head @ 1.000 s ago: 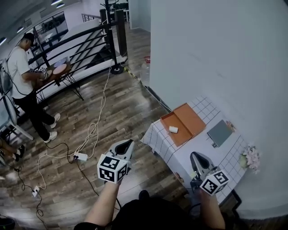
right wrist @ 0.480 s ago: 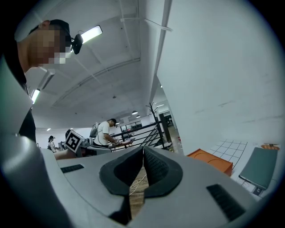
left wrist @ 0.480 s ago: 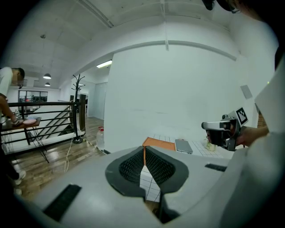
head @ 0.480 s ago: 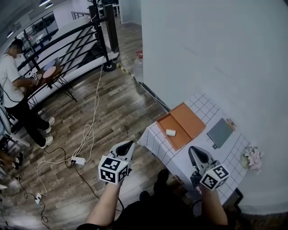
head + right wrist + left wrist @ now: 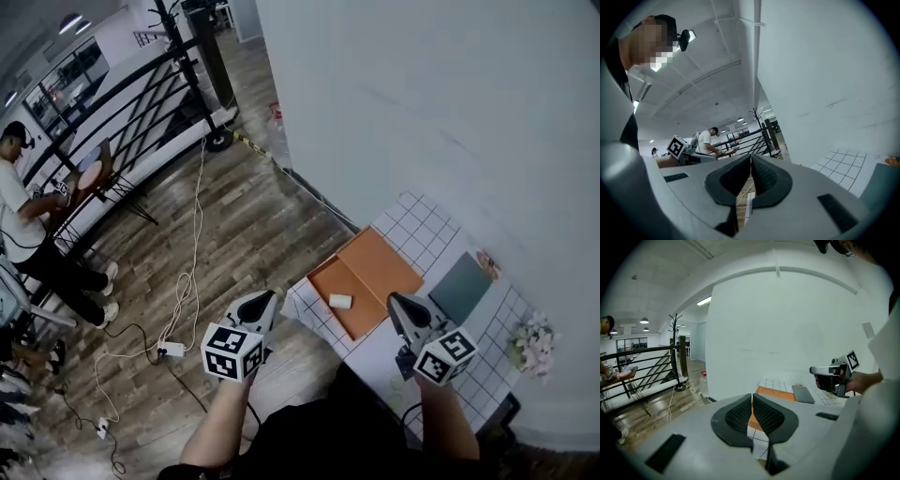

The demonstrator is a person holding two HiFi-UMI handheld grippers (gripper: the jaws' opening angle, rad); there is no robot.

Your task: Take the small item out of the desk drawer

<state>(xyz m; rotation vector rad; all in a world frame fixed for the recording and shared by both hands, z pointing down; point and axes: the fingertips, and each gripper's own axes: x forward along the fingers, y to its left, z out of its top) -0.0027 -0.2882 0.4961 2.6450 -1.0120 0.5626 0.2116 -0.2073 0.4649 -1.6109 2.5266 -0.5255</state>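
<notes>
Room: wood floor (image 5: 234, 234), white wall (image 5: 422, 94), checked-cloth desk (image 5: 417, 223) lower right | Item: small white item (image 5: 340, 301) lies in orange tray (image 5: 382, 264), lower centre | left gripper (image 5: 270, 298) left of desk, clenched, empty | right gripper (image 5: 396, 302) over desk, clenched, empty

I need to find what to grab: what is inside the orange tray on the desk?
One small white item lies in the orange tray, in the half at the desk edge. The rest looks bare; the bit behind the right gripper is covered.
</notes>
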